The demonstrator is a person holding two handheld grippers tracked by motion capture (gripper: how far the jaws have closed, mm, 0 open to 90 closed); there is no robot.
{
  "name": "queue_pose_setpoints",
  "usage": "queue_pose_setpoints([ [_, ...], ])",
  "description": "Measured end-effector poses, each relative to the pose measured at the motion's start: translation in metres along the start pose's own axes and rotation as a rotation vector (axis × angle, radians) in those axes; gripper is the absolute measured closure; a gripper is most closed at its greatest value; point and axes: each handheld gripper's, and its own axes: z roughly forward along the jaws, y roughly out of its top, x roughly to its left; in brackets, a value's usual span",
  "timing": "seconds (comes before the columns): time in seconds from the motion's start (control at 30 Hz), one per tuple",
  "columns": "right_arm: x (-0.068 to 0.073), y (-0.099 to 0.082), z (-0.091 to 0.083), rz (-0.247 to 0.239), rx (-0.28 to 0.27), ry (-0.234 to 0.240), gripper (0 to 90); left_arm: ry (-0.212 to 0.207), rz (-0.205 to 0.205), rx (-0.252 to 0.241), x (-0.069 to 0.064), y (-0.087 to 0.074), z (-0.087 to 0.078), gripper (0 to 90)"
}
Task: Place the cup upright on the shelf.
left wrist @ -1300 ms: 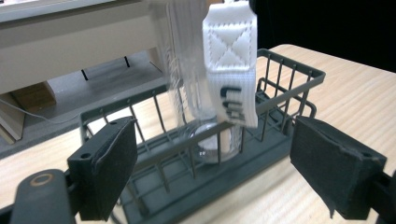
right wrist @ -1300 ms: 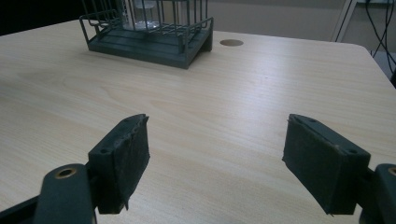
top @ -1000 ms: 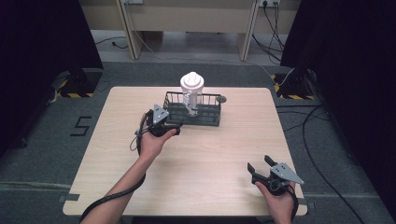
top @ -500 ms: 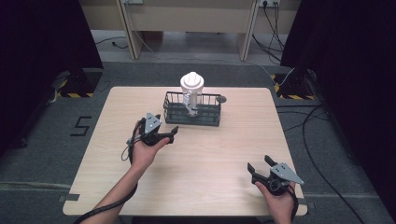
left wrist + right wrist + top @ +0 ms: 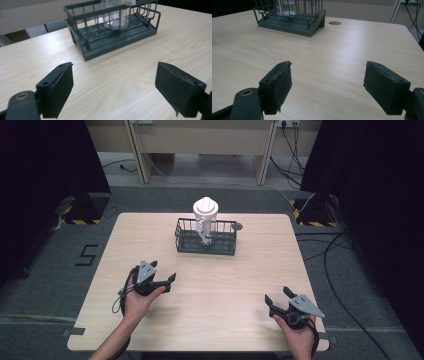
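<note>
1. Clear plastic bottle with a white ribbed cap (image 5: 205,218) was seen standing upright in the dark grey wire rack basket (image 5: 186,241), at the far middle of the pale wooden table (image 5: 235,285); its transparent lower body (image 5: 113,17) was visible through the bars
2. Bottle was judged light, fairly stiff, with smooth walls likely slippery; contents could not be told
3. Best hold was judged to be just under the cap, above the basket rim, since the lower body was fenced by the wires; a straight lift up would be needed
4. Left gripper (image 5: 167,281) was held with jaws wide apart, nothing between them, well short of the basket
5. Right gripper (image 5: 277,299) was likewise spread and empty, low at the near right corner
6. Versus one second earlier: left gripper had been drawn back from just beside the basket's left end toward the near left edge; right gripper, bottle and basket were unchanged
</note>
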Motion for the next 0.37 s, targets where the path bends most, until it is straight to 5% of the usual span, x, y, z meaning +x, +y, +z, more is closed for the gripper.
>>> queue_pose_setpoints([
  [0.37, 0.0, 0.0, 0.0, 0.004, -0.001, -0.008, 21.5, 0.038, -0.013, -0.023, 0.003, -0.02, -0.018, 14.6],
])
